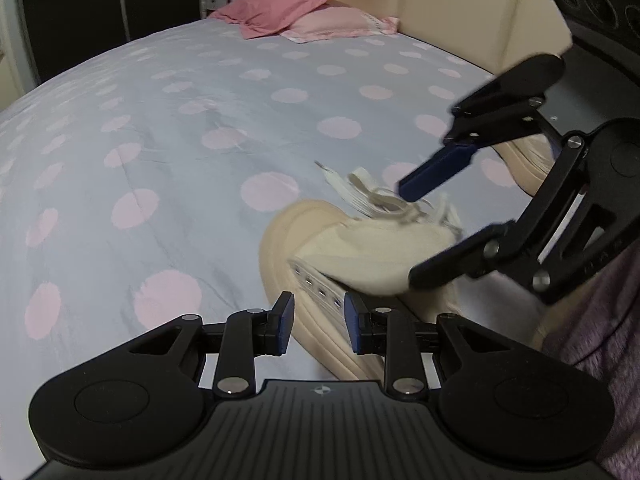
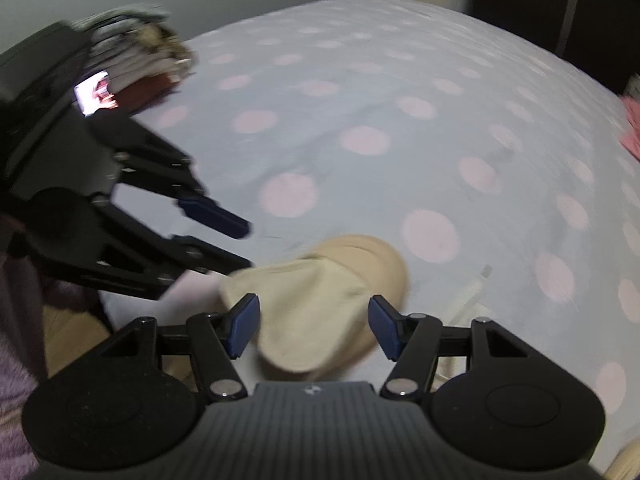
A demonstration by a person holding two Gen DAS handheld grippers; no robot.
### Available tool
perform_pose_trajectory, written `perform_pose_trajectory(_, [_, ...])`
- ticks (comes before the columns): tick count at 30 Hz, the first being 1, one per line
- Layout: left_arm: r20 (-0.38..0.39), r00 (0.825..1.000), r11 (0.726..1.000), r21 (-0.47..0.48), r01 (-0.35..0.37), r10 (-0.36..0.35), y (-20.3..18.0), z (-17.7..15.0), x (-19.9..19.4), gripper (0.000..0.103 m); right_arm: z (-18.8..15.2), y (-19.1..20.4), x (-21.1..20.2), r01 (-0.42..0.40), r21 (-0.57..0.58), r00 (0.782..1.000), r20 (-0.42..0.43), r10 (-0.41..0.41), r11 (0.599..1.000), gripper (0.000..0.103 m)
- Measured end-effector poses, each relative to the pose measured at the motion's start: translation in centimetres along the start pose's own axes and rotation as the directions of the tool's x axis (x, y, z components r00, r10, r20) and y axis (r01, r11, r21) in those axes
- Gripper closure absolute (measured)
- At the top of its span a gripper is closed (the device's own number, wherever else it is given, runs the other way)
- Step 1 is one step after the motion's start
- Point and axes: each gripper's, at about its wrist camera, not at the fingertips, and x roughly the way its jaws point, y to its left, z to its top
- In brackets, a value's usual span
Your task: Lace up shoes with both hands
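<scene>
A beige sneaker (image 1: 360, 248) lies on its side on the dotted bed sheet (image 1: 180, 140), with its row of metal eyelets (image 1: 320, 288) facing my left gripper. Loose white laces (image 1: 372, 196) spill from its top, and one lace end (image 2: 468, 292) trails on the sheet. My left gripper (image 1: 320, 326) hovers just over the eyelet edge with its jaws narrowly apart and nothing between them. It also shows in the right wrist view (image 2: 240, 248). My right gripper (image 2: 314, 326) stands wide open above the shoe's tongue (image 2: 312, 304), holding nothing, and appears in the left wrist view (image 1: 410, 234).
Part of a second beige shoe (image 1: 524, 160) lies behind the right gripper. Pink pillows (image 1: 288, 8) rest against a beige headboard (image 1: 460, 0). Folded clothes (image 2: 136, 56) are stacked at the bed's far side. A purple fleece garment (image 1: 592, 320) is close by.
</scene>
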Motion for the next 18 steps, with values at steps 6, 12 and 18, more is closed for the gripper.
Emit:
perform_pose_trajectory(6, [-0.009, 1.000, 1.000, 0.009, 0.013, -0.013, -0.5, -0.8, -0.1, 0.077, -0.5, 3.6, 1.1, 0.025, -0.170, 0.999, -0.030, -0.030, 0.985, 0.054])
perform_pose_trajectory(12, [0.007, 0.997, 0.997, 0.013, 0.071, -0.071, -0.9, -0.9, -0.6, 0.077, -0.7, 4.8, 2.1, 0.100, -0.250, 0.993, -0.033, -0.112, 0.963, 0.091])
perform_pose_trajectory(18, [-0.043, 0.999, 0.999, 0.033, 0.032, -0.030, -0.9, -1.2, 0.5, 0.076, -1.1, 5.0, 3.1, 0.056, -0.273, 0.992, -0.092, -0.084, 0.960, 0.095])
